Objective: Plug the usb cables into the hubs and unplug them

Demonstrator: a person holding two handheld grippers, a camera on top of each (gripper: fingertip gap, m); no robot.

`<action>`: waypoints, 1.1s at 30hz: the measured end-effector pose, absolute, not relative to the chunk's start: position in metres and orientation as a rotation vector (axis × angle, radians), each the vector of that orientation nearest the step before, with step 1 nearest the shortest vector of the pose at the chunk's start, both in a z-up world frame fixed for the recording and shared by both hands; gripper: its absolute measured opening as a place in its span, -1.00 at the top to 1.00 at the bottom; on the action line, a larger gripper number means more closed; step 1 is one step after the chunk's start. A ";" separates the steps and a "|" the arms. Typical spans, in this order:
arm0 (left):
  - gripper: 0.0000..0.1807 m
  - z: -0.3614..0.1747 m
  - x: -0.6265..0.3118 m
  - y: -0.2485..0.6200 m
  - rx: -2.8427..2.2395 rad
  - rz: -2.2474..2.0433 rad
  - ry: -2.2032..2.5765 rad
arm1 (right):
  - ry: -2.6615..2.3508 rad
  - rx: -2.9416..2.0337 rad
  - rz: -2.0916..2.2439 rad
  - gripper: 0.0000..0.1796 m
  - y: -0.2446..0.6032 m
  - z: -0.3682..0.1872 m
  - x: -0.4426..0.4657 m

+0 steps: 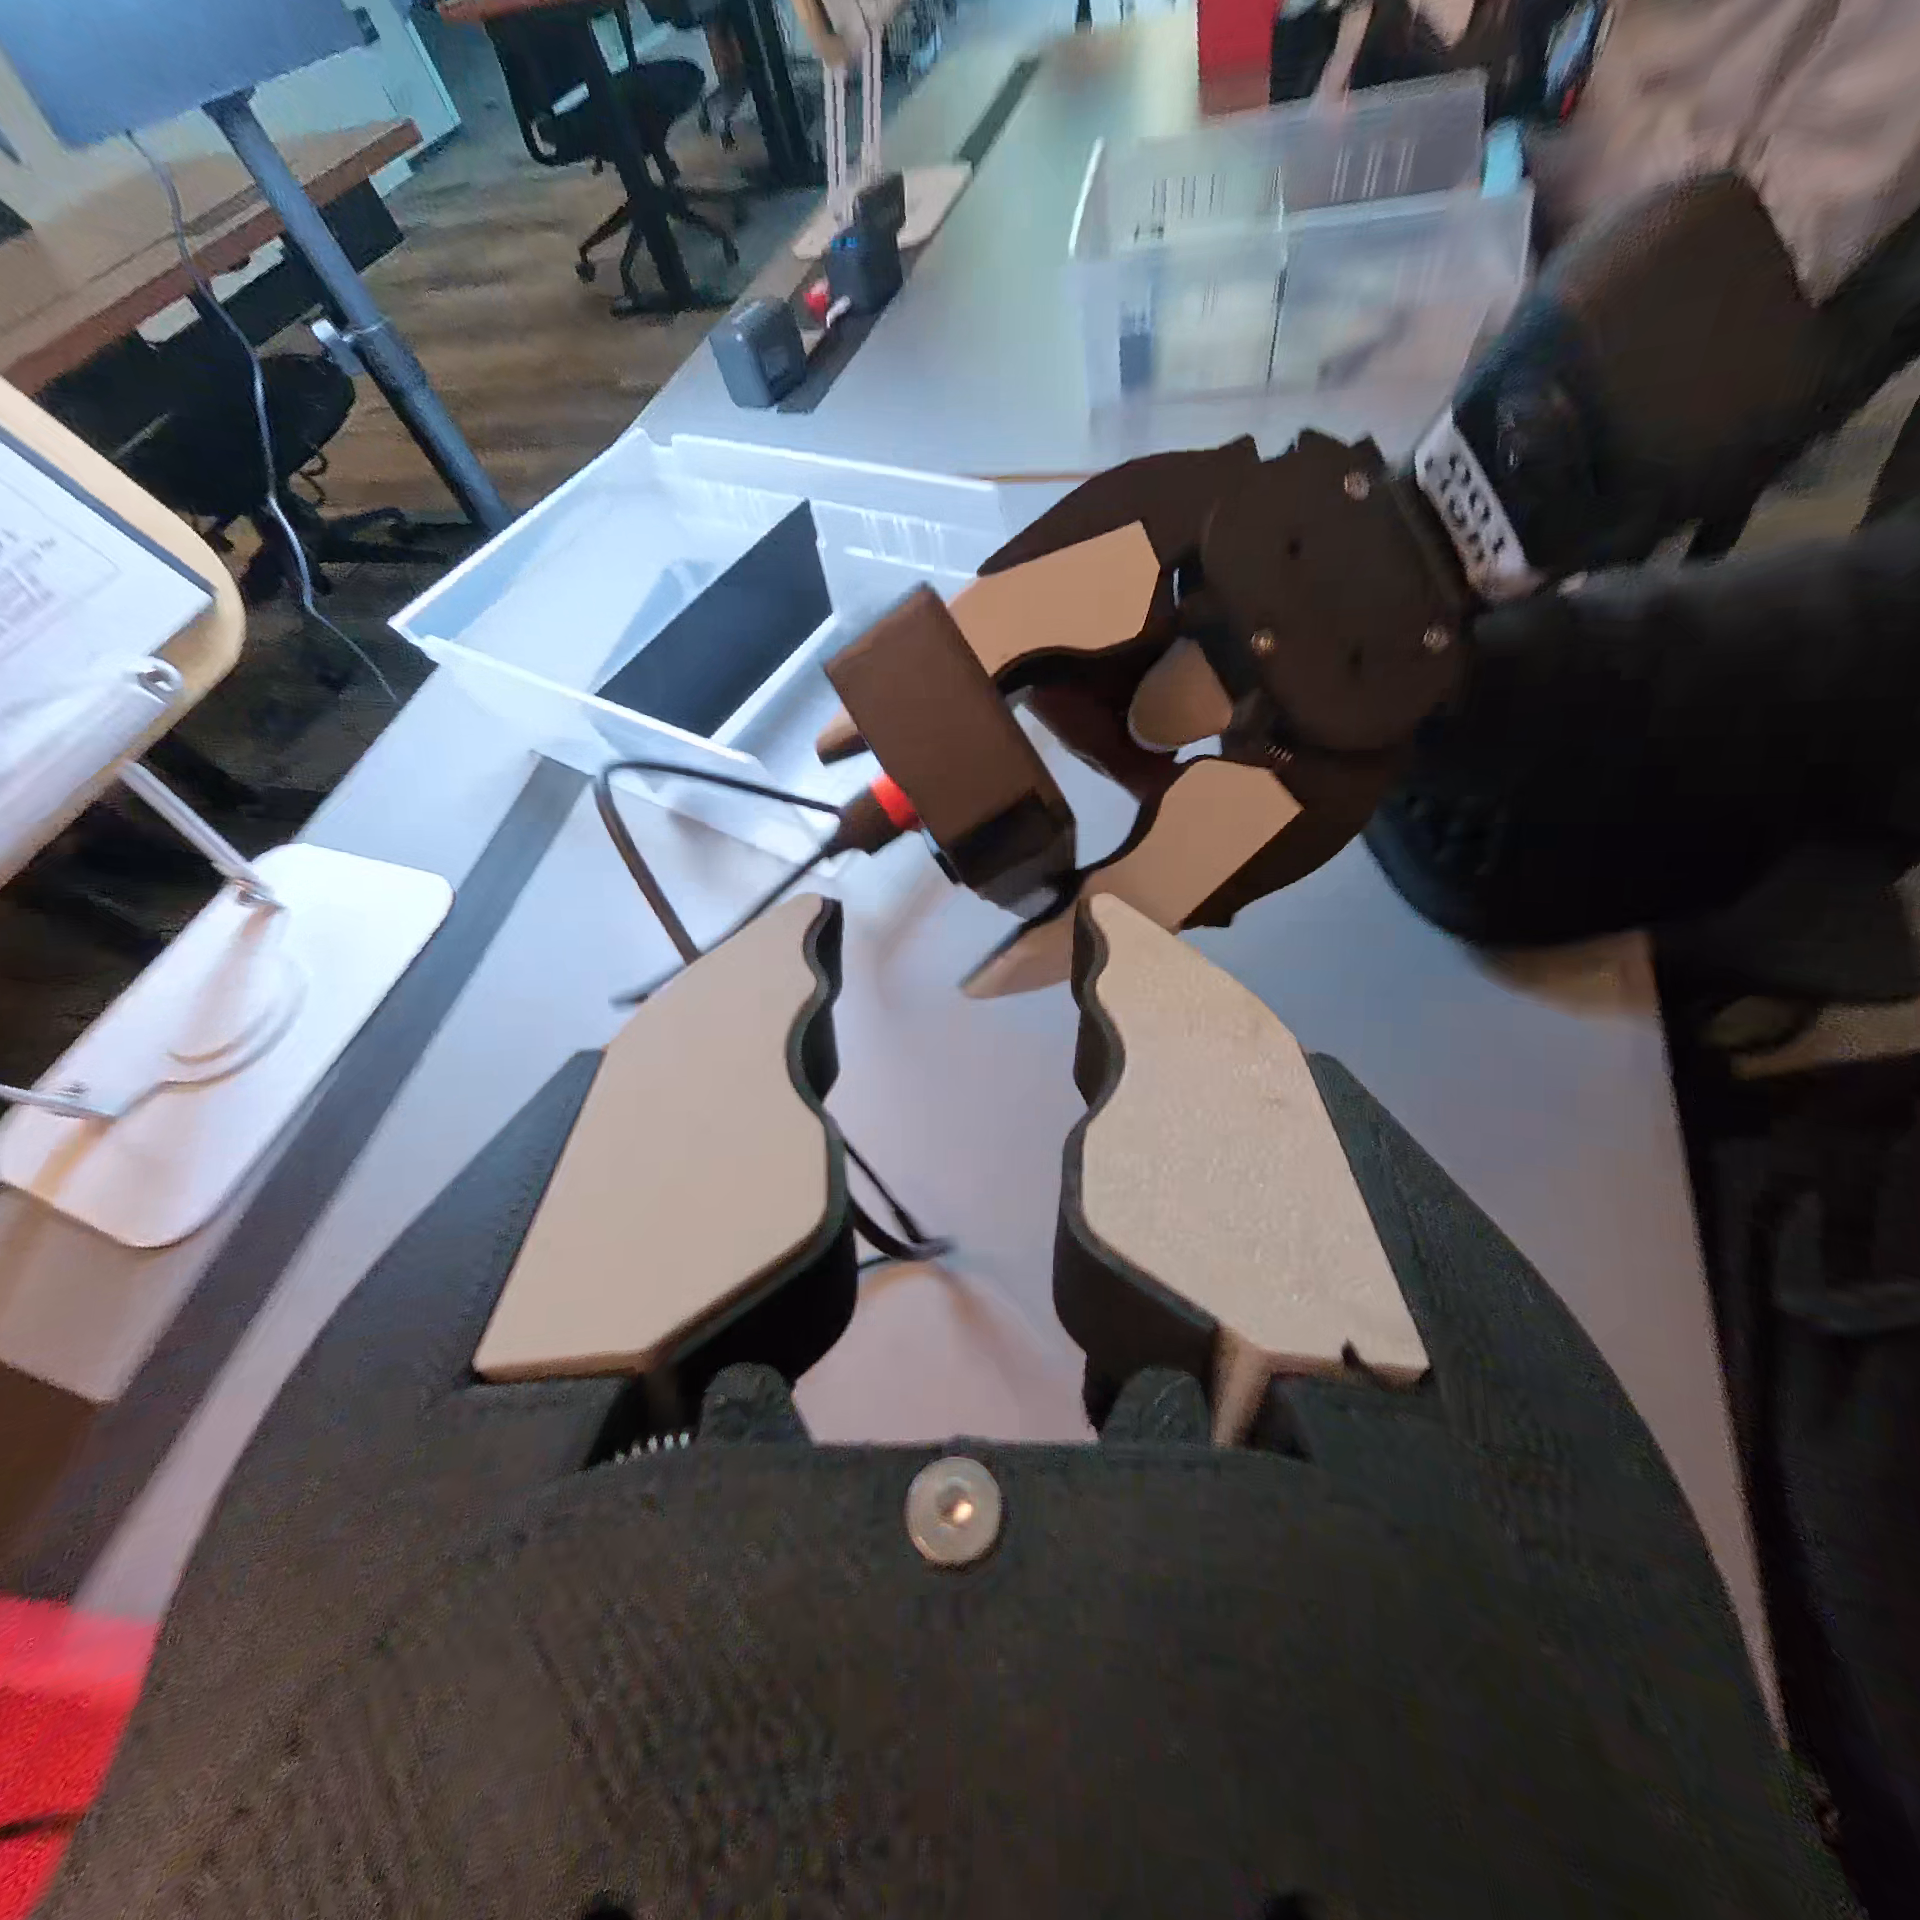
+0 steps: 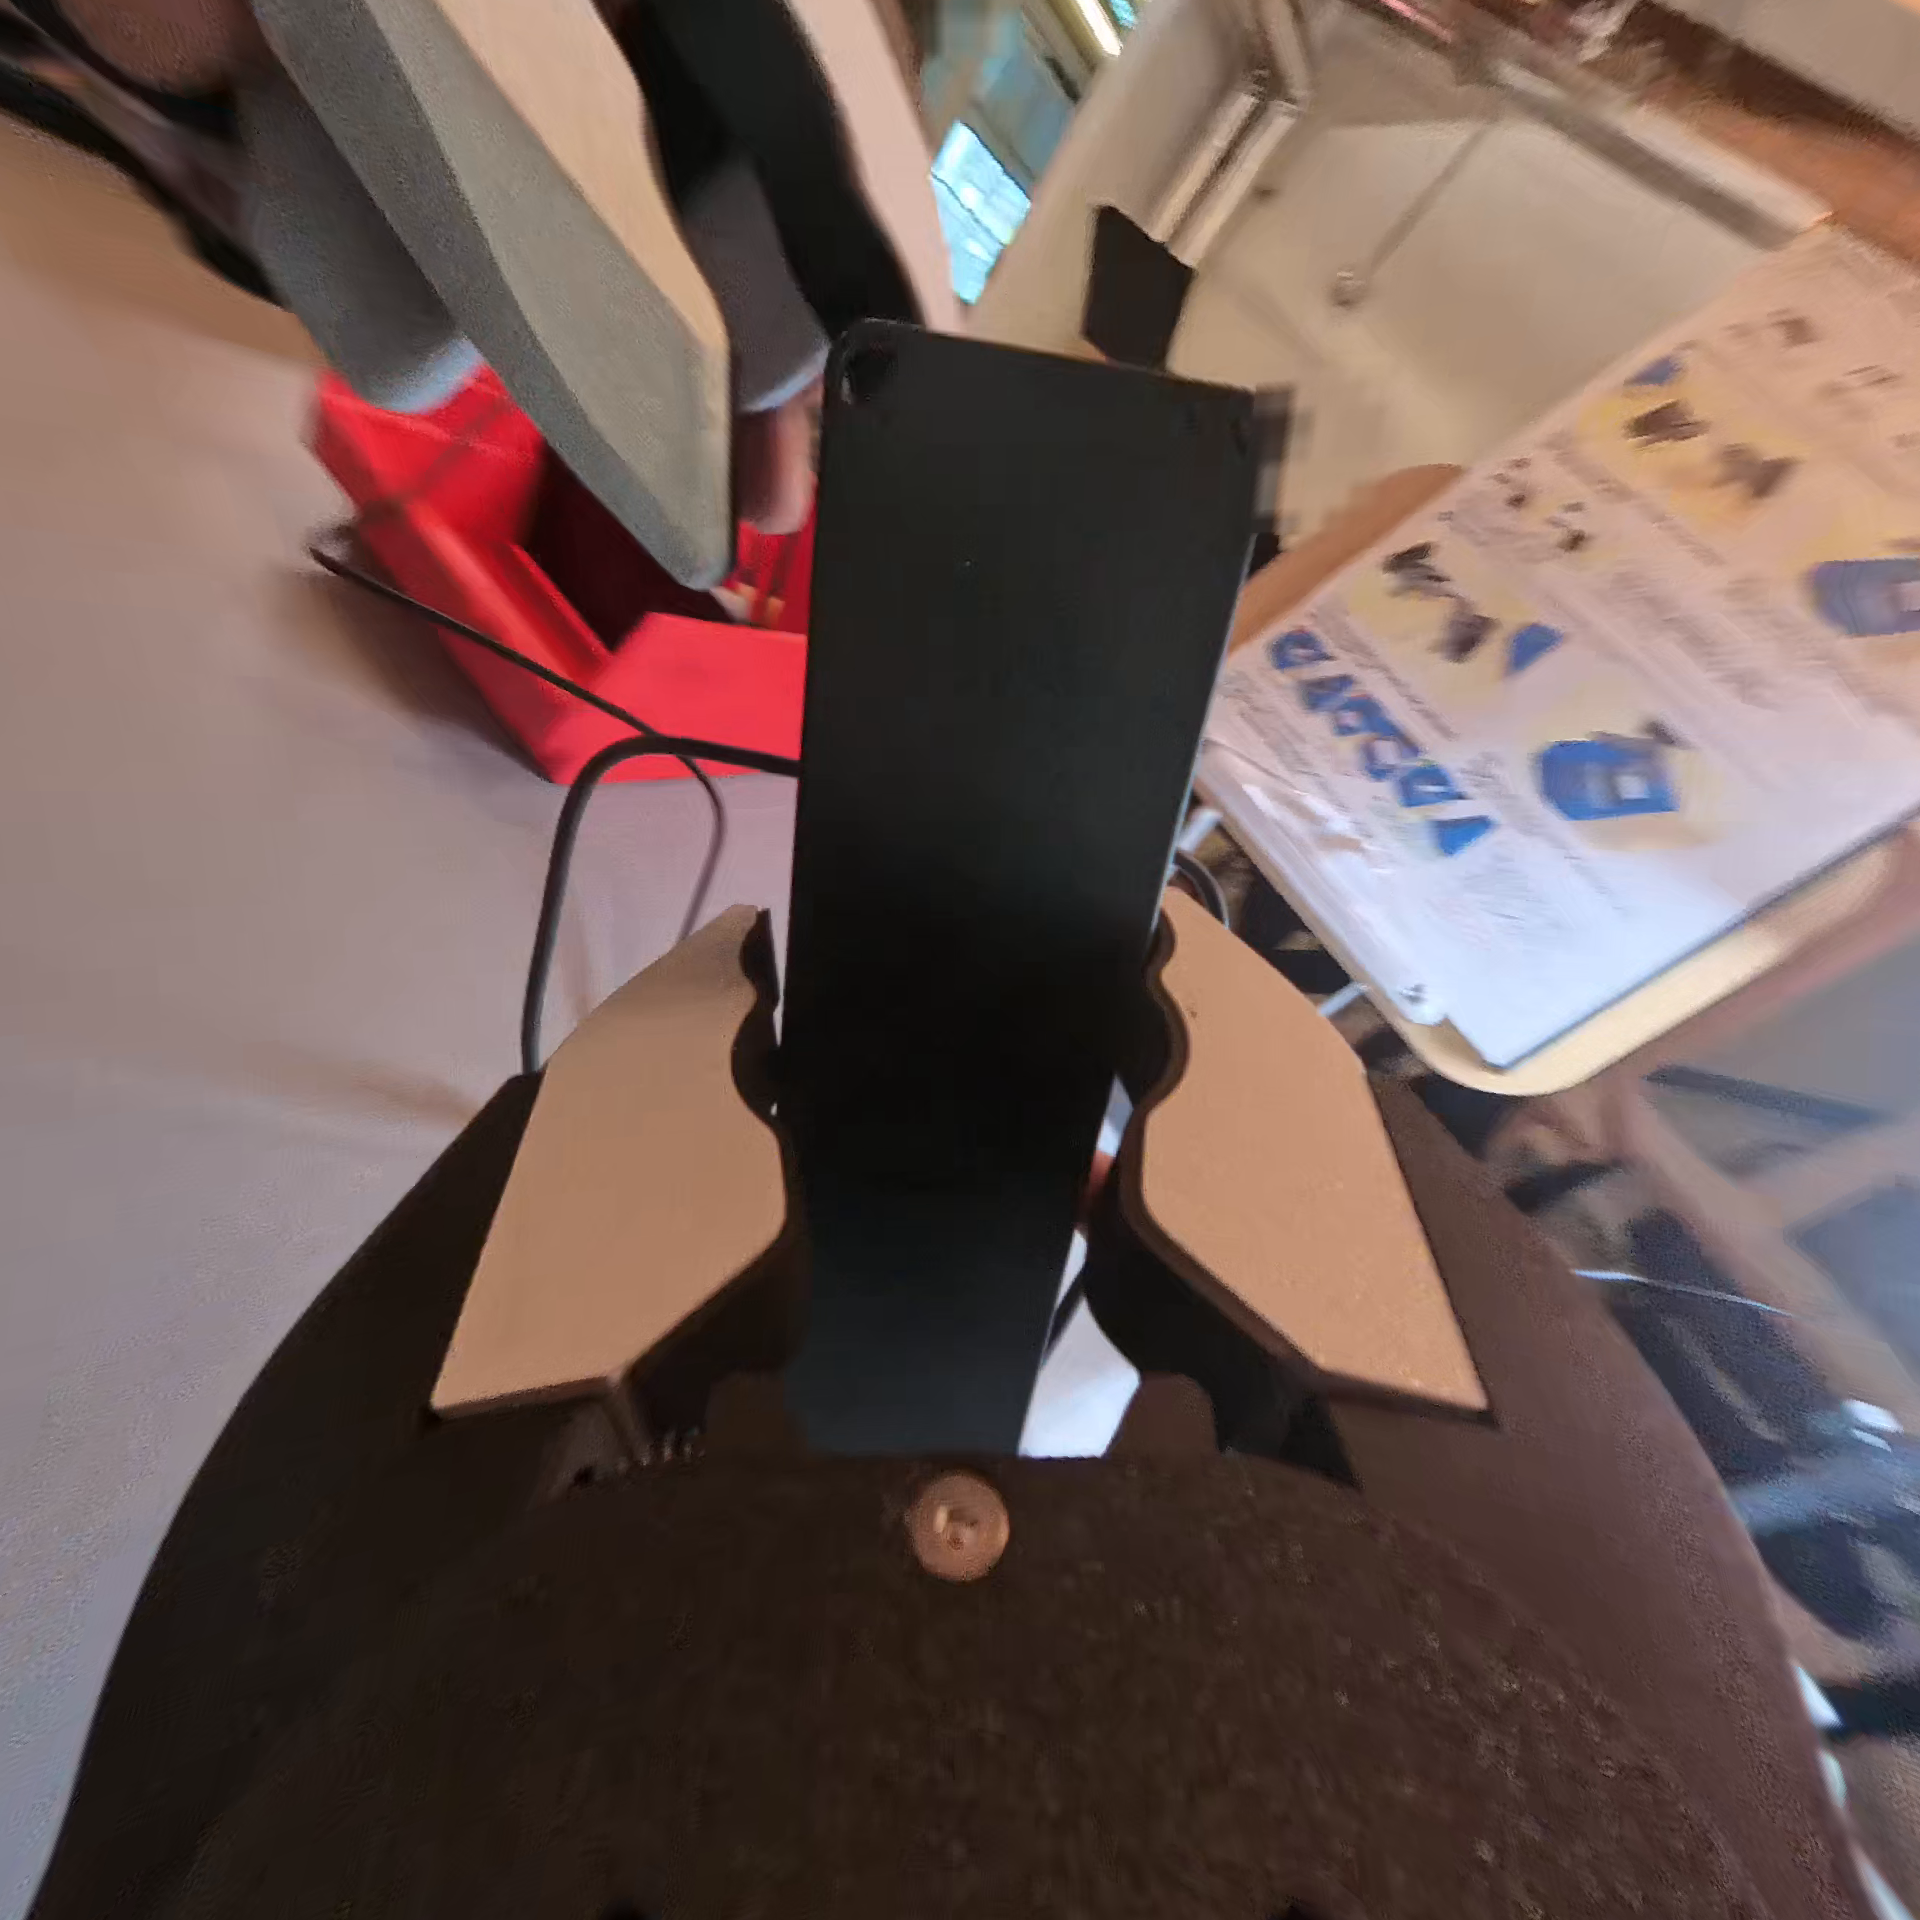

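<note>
My right gripper (image 2: 966, 925) is shut on a flat black hub (image 2: 997, 727), which stands up between its pads. In the left wrist view the right gripper (image 1: 914, 862) holds the hub (image 1: 935, 717) above the grey table (image 1: 1299, 1039). A black plug with a red collar (image 1: 888, 810) sits at the hub's near end and looks seated in a port. Its thin black cable (image 1: 634, 862) loops down and runs under my left gripper (image 1: 956, 920). The left gripper is open and empty, just short of the hub. One left finger (image 2: 520, 260) shows in the right wrist view.
A white tray (image 1: 499, 613) holding a black slab (image 1: 727, 623) lies behind the hub. Clear bins (image 1: 1299, 239) stand farther back. A white stand base (image 1: 208, 1039) and a printed sheet (image 1: 62, 582) are at the left. A red bin (image 2: 675, 686) sits near the cable (image 2: 582, 831). My right fingertips sit around 6 cm from my left ones.
</note>
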State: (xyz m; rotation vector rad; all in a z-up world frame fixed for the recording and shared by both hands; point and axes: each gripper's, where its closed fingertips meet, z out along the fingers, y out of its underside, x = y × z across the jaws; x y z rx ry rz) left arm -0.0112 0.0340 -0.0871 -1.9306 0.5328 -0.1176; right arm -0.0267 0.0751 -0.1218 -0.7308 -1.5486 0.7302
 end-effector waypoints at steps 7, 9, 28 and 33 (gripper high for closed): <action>0.49 -0.119 -0.003 0.046 -1.757 -0.383 0.191 | -1.389 -0.544 0.286 0.29 0.078 -0.123 -0.032; 0.65 -0.122 -0.008 0.047 -1.684 -0.378 0.160 | -1.391 -0.434 0.194 0.28 0.061 -0.134 -0.037; 0.72 -0.108 0.008 -0.011 -1.649 0.169 1.178 | -2.021 -0.504 0.643 0.44 0.039 -0.163 -0.007; 0.59 -0.096 -0.011 0.005 -1.667 0.179 0.964 | -1.820 -0.547 0.528 0.70 0.055 -0.160 -0.028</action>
